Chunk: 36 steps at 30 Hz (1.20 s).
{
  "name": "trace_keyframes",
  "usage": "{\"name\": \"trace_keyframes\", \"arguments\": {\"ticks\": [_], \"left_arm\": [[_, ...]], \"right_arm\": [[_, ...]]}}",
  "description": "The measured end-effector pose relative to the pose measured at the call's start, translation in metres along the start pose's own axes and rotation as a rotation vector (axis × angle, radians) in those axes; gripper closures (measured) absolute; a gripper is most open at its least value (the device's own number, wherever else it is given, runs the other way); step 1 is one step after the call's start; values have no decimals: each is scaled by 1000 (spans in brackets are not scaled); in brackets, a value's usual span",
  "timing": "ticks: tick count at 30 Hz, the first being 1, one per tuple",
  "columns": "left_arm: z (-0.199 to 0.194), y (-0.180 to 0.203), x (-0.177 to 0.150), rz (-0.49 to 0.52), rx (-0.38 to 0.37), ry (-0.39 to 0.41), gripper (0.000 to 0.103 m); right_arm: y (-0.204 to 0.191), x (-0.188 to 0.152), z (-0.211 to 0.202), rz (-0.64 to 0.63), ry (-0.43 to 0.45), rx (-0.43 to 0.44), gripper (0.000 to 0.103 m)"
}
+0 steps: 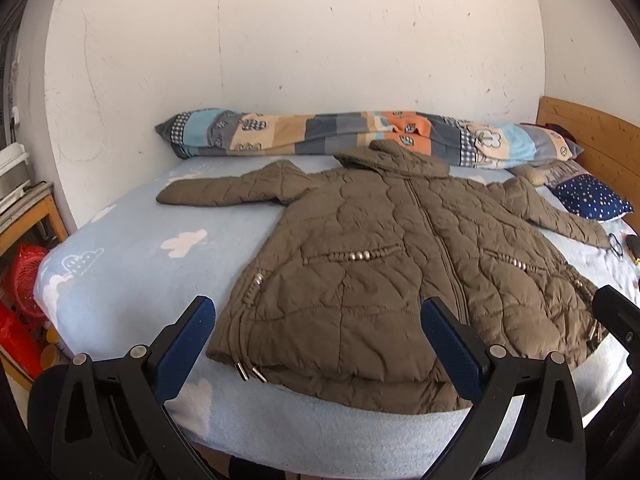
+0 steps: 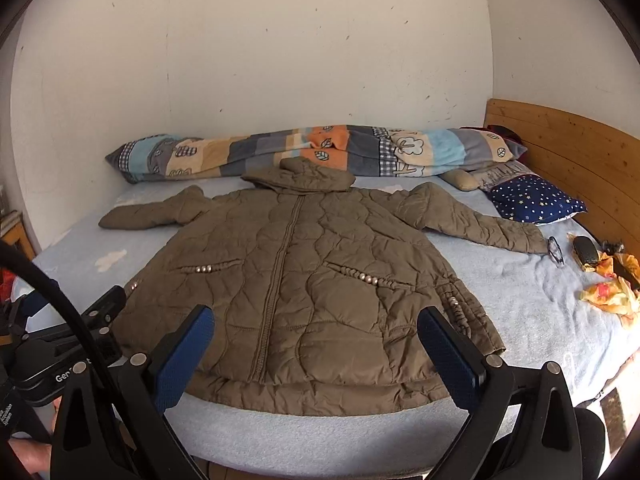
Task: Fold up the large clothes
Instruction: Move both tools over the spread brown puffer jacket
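Quilted jacket [image 1: 400, 264] flat on bed [image 1: 132, 256], sleeves spread; left gripper [image 1: 318, 344] and right gripper [image 2: 316, 350] both wide, holding nothing.

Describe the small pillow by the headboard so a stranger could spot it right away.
Start at the wooden headboard on the right end of the bed. Just in front of it, beyond the brown jacket sleeve, lies the small pillow. Unlike the long striped quilt roll along the wall, it is navy with tiny stars.

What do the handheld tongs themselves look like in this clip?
Both tongs, left and right, have black plastic fingers with silver pivot bolts and textured blue pads. In the right wrist view, the left unit shows partial white lettering and a black cable.
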<state>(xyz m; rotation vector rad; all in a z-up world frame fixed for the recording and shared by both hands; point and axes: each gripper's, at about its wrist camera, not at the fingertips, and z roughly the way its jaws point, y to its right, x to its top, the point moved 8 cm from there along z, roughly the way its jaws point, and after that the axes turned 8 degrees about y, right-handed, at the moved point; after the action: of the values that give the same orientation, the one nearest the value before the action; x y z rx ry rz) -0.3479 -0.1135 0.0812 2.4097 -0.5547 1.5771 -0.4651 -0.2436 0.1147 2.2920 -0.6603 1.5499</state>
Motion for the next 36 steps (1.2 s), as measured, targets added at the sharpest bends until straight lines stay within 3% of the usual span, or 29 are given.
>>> {"name": "trace_keyframes", "arguments": {"ticks": [36], "left_arm": [[11, 6, -10, 25, -12, -60, 1]], "right_arm": [[0, -16, 13, 8, -102, -11, 0]]}}
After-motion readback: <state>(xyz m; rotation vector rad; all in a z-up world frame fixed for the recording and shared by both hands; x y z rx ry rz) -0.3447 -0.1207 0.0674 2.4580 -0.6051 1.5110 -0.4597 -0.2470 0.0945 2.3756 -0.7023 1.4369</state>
